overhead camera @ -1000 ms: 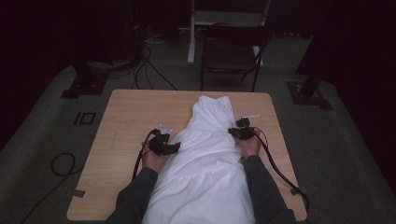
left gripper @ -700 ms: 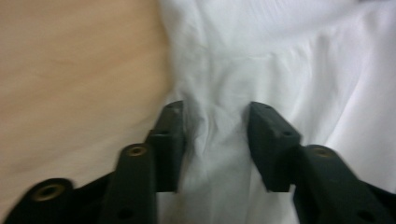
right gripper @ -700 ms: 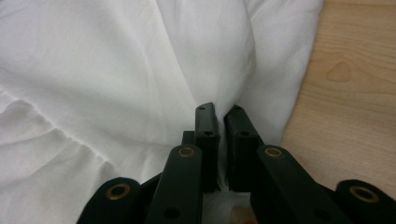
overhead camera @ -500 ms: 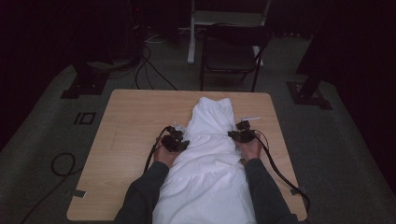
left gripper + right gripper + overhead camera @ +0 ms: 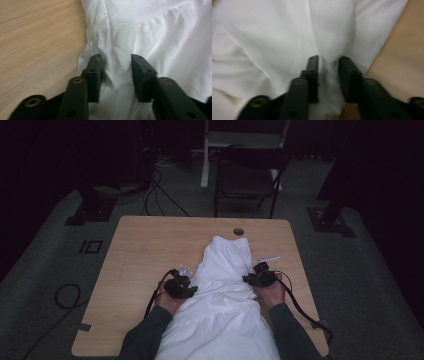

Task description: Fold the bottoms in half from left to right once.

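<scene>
A white garment (image 5: 222, 285) lies lengthwise on the wooden table (image 5: 150, 250), from the near edge to past the middle. My left gripper (image 5: 192, 290) is at its left edge, at a gathered seam. In the left gripper view the jaws (image 5: 116, 60) stand apart with a bunched fold of the garment (image 5: 162, 30) between them; they have just been opening. My right gripper (image 5: 248, 280) is at the right edge. In the right gripper view its jaws (image 5: 329, 61) have just been opening and stand apart over a low ridge of the garment (image 5: 262, 37).
A round hole (image 5: 238, 231) is in the table beyond the garment's far end. Bare wood lies left of the garment (image 5: 37, 37) and right of it (image 5: 402, 62). A dark chair (image 5: 247, 175) stands behind the table, and cables (image 5: 65, 295) lie on the floor at the left.
Both grippers have come toward the near edge, the left one first moving in onto the cloth. The garment's far end has slid nearer with them. Its middle looks narrower.
</scene>
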### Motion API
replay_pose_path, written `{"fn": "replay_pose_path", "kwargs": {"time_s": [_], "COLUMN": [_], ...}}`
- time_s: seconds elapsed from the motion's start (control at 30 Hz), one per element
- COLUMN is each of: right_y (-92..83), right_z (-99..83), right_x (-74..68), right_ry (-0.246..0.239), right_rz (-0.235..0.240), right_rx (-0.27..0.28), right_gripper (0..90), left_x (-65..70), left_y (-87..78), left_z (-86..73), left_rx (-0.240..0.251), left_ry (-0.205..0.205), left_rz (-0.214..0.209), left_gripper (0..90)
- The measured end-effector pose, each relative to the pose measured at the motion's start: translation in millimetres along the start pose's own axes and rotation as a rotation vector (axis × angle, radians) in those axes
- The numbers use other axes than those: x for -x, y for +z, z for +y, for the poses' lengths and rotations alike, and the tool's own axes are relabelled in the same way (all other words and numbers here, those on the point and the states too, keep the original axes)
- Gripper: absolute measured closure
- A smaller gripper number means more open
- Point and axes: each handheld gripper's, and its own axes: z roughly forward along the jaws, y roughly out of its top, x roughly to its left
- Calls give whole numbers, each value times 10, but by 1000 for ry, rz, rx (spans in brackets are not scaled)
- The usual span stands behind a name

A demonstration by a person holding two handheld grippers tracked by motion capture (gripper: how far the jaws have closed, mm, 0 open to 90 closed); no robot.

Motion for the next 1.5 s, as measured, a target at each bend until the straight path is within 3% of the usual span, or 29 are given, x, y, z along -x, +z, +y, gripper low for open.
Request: {"fn": "replay_pose_path", "kwargs": {"time_s": [0.03, 0.07, 0.1, 0.17, 0.2, 0.23, 0.3, 0.33, 0.37, 0.4, 0.43, 0.5, 0.6, 0.67, 0.73, 0.87, 0.93, 1.0, 1.03, 1.13, 1.17, 1.23, 1.27, 1.3, 1.37, 1.4, 1.47, 1.5], "right_y": [0, -84, -113, -141, -152, -139, -73, -73, 44, 91, 165, 320, 485, 591, 655, 654, 602, 573, 480, 399, 285, 213, 213, 179, 183, 260, 301, 421], "right_z": [0, 98, 146, 215, 379, 431, 553, 553, 649, 671, 692, 701, 681, 666, 662, 683, 701, 713, 759, 813, 896, 961, 961, 1024, 1034, 1017, 994, 920], "right_x": [0, 27, 37, 51, 86, 106, 180, 180, 269, 296, 335, 387, 368, 341, 325, 319, 317, 313, 328, 352, 386, 402, 402, 429, 443, 512, 525, 545], "right_ry": [0, 21, 27, 34, 56, 71, 128, 128, 205, 232, 267, 342, 376, 382, 382, 326, 298, 283, 240, 202, 155, 119, 119, 73, 66, 87, 95, 108], "right_rz": [0, 16, 19, 20, 1, -8, -13, -13, -16, -16, -9, 28, 84, 96, 95, 36, 5, -15, -65, -106, -161, -206, -206, -270, -293, -309, -314, -312], "right_rx": [0, 61, 83, 106, 143, 151, 166, 166, 176, 173, 166, 158, 125, 91, 61, 56, 70, 76, 95, 110, 136, 152, 152, 155, 151, 112, 96, 49], "right_gripper": [669, 596, 574, 568, 590, 607, 644, 644, 676, 675, 670, 629, 550, 518, 534, 785, 835, 845, 851, 853, 853, 855, 855, 857, 857, 854, 850, 808], "left_x": [0, -13, -12, -7, 5, 5, 19, 34, 61, 61, 85, 86, 70, 83, 106, 114, 109, 107, 107, 105, 106, 107, 106, 100, 97, 102, 105, 105], "left_y": [0, -30, -39, -40, -27, -27, 15, 63, 147, 147, 239, 289, 290, 296, 303, 305, 306, 304, 301, 299, 297, 295, 296, 299, 303, 307, 307, 308], "left_z": [0, 77, 124, 172, 269, 269, 343, 370, 376, 376, 349, 314, 301, 299, 298, 291, 286, 284, 283, 280, 277, 279, 280, 281, 283, 281, 280, 279], "left_rx": [0, 18, 27, 38, 51, 51, 55, 45, 21, 21, -10, -21, -17, -20, -20, -18, -13, -13, -15, -11, -10, -9, -10, -10, -10, -8, -11, -12], "left_ry": [0, 2, 7, 10, 24, 24, 29, 33, 46, 46, 58, 62, 52, 64, 76, 85, 82, 83, 83, 76, 72, 64, 57, 52, 47, 45, 51, 50], "left_rz": [0, 7, 11, 16, 34, 34, 42, 45, 49, 49, 59, 61, 55, 65, 79, 85, 82, 82, 83, 80, 76, 67, 66, 60, 56, 56, 57, 55], "left_gripper": [586, 580, 577, 576, 576, 576, 578, 578, 588, 591, 595, 601, 608, 611, 612, 614, 616, 616, 616, 611, 583, 540, 540, 526, 526, 521, 510, 507]}}
